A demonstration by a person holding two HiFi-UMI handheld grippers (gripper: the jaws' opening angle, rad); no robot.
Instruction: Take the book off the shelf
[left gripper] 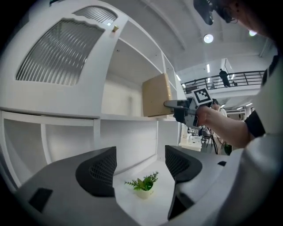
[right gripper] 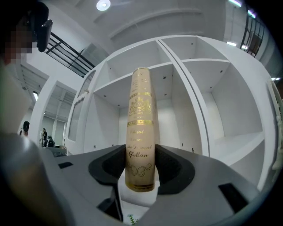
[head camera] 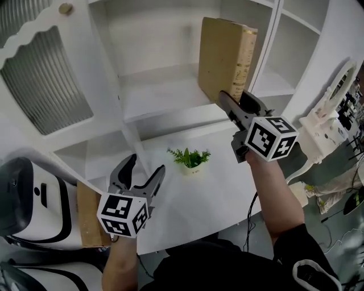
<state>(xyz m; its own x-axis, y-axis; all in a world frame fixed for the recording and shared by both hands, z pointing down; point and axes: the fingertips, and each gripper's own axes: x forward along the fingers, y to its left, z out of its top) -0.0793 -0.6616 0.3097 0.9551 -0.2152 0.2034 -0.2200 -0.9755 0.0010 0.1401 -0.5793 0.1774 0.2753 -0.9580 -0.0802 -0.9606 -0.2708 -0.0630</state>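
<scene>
White shelf (head camera: 162, 85), tan book (head camera: 223, 57) with gold letters, right hand-held gripper (head camera: 229, 102) squeezing its bottom, left hand-held gripper (head camera: 147, 165) spread apart

Bright, even indoor light, round ceiling lamp (right gripper: 103, 5) glaring overhead, soft shadows inside the white shelf (head camera: 165, 91), gripper views fisheye-bent with black corners, mostly sharp focus

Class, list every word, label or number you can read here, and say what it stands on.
"Of Man": gilt script on the book spine, held in the right claw.
Gilt lines above it: too blurred to read.
Marker cubes: patterns only, no text.
</scene>
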